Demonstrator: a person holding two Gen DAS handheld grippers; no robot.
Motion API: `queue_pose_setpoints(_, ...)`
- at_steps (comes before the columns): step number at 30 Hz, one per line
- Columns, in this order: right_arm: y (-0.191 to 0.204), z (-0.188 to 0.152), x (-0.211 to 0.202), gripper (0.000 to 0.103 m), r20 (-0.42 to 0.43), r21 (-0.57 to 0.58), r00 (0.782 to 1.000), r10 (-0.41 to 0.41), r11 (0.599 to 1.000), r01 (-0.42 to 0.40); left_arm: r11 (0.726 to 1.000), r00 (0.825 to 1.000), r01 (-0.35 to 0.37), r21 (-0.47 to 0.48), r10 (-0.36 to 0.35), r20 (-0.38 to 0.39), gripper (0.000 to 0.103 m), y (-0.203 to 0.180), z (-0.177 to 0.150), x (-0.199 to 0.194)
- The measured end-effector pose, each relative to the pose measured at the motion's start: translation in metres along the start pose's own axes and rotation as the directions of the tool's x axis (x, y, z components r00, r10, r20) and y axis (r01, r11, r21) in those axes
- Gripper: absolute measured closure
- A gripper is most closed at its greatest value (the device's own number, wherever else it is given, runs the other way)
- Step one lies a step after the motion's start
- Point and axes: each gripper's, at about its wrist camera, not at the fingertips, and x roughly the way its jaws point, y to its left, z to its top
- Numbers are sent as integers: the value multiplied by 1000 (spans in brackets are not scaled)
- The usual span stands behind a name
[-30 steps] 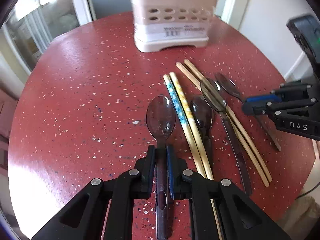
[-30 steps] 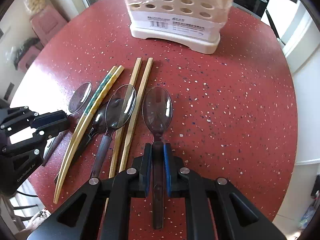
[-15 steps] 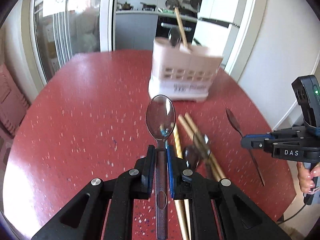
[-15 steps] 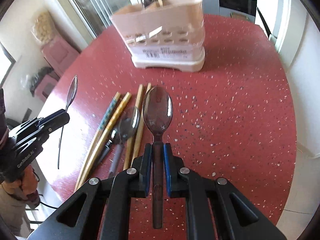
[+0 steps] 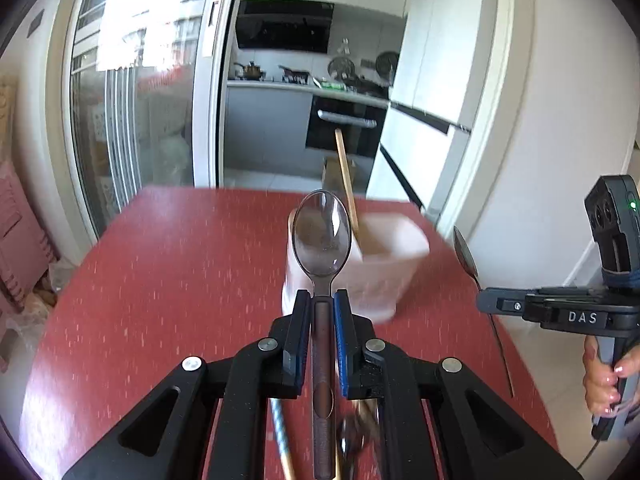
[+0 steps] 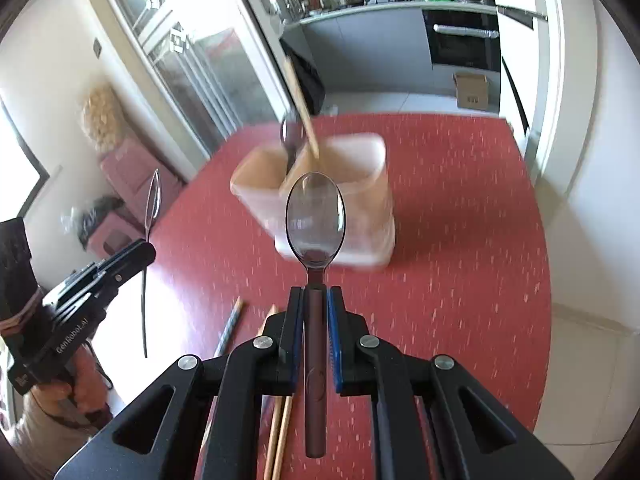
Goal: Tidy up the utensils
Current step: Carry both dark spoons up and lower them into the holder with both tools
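Above red bench (image 5: 168,280), L tongs (image 5: 322,302) clamping brown spoon (image 5: 321,240) by handle, R tongs (image 6: 314,296) gripping 2nd spoon (image 6: 315,216), both bowls pointing fwd at blurred caddy (image 6: 360,184) w/ chopstick (image 6: 301,100) standing in it, more chopsticks (image 6: 278,436) lying below.

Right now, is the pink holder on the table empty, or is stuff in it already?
Not empty. The pink holder stands upright on the red table, and a wooden chopstick and a dark spoon stick out of it.
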Motion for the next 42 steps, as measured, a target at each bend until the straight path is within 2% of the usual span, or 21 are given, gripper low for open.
queue_pose_setpoints(8, 4, 65, 10, 90, 142, 30, 989, 35, 999, -40, 997, 995, -7, -72, 14, 95, 62, 8, 55, 34)
queue_pose_setpoints(14, 5, 102, 27, 90, 242, 21, 967, 78, 996, -85, 993, 988, -2, -118, 20, 151, 62, 16, 77, 65)
queue_pose_setpoints(19, 7, 116, 44, 90, 330, -2, 943, 48, 999, -50, 992, 978, -28, -122, 52, 204, 62, 14, 86, 88)
queue_pose_setpoints(29, 13, 103, 85, 91, 464, -100, 884, -57, 988, 117, 991, 955, -115, -63, 127, 266, 62, 5, 66, 122)
queue_pose_setpoints(37, 18, 78, 110, 91, 457, -150, 885, -86, 973, 173, 987, 956, -160, -16, 159, 248, 62, -1, 38, 131)
queue_pose_setpoints(42, 21, 65, 119, 91, 434, -174, 895, -101, 966, 193, 983, 955, -185, 22, 174, 240, 62, -9, 29, 131)
